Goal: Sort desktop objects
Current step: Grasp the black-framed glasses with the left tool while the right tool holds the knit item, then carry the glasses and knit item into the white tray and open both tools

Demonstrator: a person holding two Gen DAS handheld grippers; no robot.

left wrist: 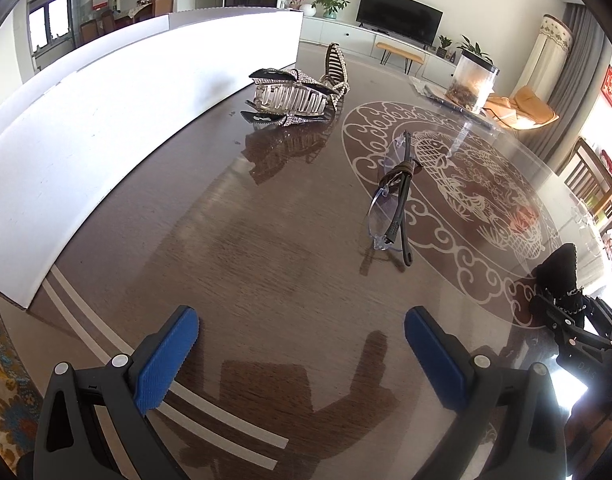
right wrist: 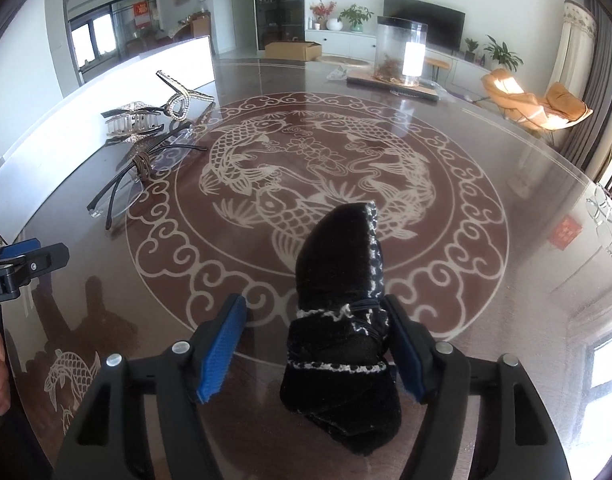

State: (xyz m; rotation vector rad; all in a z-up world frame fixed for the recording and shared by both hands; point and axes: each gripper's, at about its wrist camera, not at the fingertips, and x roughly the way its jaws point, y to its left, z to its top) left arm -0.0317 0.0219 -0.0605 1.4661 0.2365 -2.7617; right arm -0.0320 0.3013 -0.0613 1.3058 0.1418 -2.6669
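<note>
A rolled black velvet pouch (right wrist: 341,320) with white stitched trim lies on the glass table between the fingers of my right gripper (right wrist: 319,344). The jaws are open: the right pad touches the pouch, the left pad stands apart. In the left wrist view the pouch (left wrist: 561,272) shows at the far right. My left gripper (left wrist: 302,354) is open and empty above the table. Folded rimless glasses (left wrist: 393,196) tied with a band lie ahead of it; they also show in the right wrist view (right wrist: 146,172). Rhinestone hair clips (left wrist: 294,96) lie farther back, by the white box.
A long white box (left wrist: 106,120) runs along the left of the table. A clear cylindrical jar (right wrist: 399,52) stands on a flat board at the far side. The table (right wrist: 505,280) has a carp pattern under glass. Chairs stand to the right.
</note>
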